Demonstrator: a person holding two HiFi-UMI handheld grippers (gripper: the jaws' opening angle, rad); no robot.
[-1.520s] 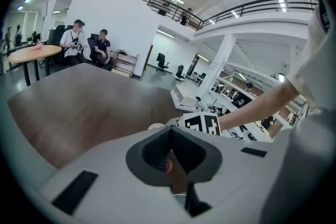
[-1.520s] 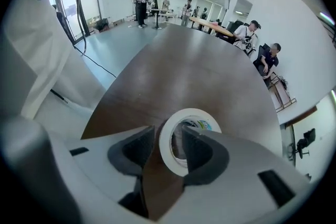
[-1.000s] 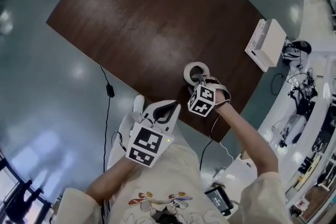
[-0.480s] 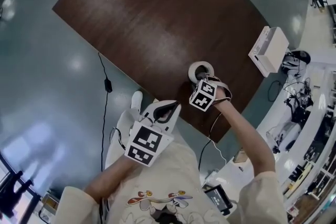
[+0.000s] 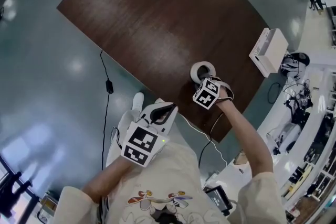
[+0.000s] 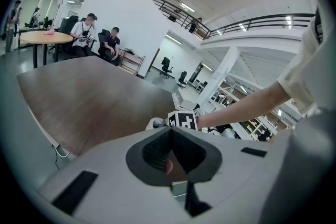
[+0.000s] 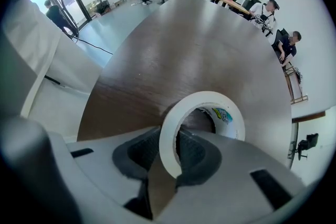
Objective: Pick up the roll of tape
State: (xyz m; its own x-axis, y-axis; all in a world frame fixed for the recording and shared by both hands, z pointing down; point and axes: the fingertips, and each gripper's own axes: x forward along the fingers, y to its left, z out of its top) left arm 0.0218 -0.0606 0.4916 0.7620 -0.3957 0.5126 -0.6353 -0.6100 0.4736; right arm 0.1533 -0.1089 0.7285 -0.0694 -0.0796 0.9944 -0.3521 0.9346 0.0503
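A white roll of tape (image 5: 202,68) lies flat on the dark wooden table (image 5: 157,18) near its front right edge. My right gripper (image 5: 202,81) points straight down over the near side of the roll. In the right gripper view the wall of the roll of tape (image 7: 202,97) stands between the jaws of that gripper (image 7: 176,134). The jaws are closing and the pads meet the wall inside and outside. My left gripper (image 5: 167,107) hangs off the table over the floor, shut and empty. In its own view, that left gripper (image 6: 169,131) looks across the table toward the right hand.
A white box (image 5: 269,50) sits off the table's right edge. A black cable with an adapter (image 5: 109,86) runs over the grey floor to the left. A white shoe (image 5: 137,102) is below the left gripper. People sit at distant desks (image 6: 100,39).
The left gripper has drifted a little to the left. The right gripper stays on the near side of the tape roll and has barely shifted.
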